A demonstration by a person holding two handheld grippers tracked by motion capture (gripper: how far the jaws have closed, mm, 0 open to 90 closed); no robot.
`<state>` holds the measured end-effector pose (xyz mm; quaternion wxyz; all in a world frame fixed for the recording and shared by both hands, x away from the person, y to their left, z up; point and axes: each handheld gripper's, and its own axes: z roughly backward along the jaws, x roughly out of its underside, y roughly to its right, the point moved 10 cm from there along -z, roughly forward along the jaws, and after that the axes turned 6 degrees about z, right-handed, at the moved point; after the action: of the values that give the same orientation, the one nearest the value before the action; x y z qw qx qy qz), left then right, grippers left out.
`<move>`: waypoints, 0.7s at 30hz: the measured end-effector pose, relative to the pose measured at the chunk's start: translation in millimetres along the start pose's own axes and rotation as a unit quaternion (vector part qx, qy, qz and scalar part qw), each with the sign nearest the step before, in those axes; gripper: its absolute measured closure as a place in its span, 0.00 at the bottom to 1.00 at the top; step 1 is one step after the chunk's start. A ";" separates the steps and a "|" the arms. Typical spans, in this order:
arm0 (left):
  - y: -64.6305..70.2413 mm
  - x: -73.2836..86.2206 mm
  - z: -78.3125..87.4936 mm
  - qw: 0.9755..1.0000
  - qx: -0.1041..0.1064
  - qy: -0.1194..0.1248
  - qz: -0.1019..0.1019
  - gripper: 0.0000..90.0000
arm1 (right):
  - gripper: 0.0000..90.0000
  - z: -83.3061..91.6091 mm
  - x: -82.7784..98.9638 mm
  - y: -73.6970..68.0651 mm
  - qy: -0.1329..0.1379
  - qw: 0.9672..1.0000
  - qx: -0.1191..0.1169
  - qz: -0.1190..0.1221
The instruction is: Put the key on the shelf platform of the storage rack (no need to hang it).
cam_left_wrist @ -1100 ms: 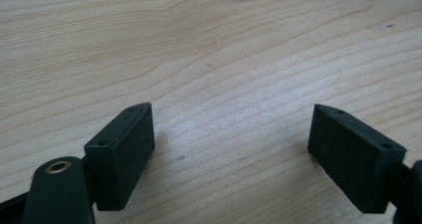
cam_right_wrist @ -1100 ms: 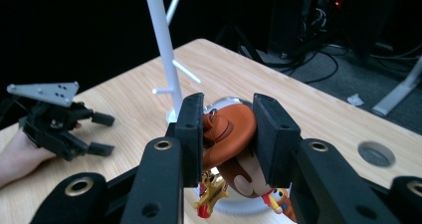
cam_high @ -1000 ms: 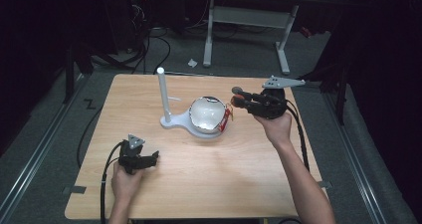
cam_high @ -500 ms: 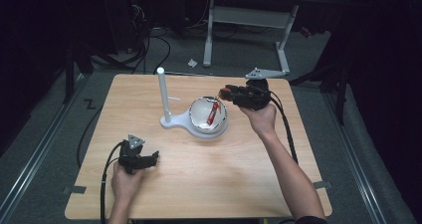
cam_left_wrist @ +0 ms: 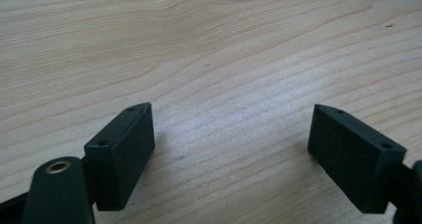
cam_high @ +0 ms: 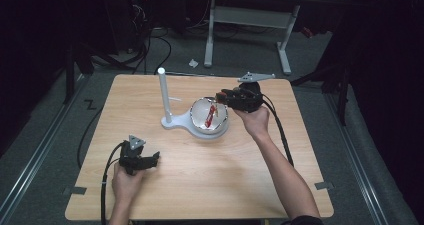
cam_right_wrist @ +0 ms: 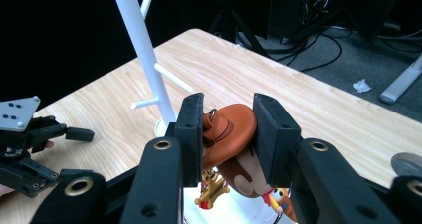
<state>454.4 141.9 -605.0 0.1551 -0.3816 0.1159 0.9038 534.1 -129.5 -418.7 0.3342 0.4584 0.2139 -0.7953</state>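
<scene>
My right gripper is shut on a toy figure with a brown hat, the pads pressing on the hat from both sides. In the high view the right gripper holds the figure so that it hangs over the bowl of a white stand. The stand's upright pole rises just left of the bowl, with thin side pegs. My left gripper rests near the table's front left, open, with bare wood between its pads.
The wooden table stands on a grey floor with cables behind it. A white desk frame stands farther back. The left gripper lies beyond the pole in the right gripper view.
My right gripper has moved left and slightly down with the figure, from right of the bowl to over its right rim. The left hand has stayed still.
</scene>
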 end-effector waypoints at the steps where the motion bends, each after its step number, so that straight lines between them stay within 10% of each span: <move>1: 0.0 0.1 0.1 1.000 0.000 0.000 0.000 0.21 | 0.75 -2.0 2.0 0.2 -0.002 1.000 0.000 0.000; 21: 0.0 0.0 0.0 1.000 0.000 0.000 0.000 0.21 | 0.75 -33.0 20.9 -4.9 -0.028 0.999 -0.012 -0.013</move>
<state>454.4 141.9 -605.0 0.1550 -0.3817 0.1160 0.9038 542.5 -111.9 -452.9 0.3350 0.4291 0.2195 -0.8096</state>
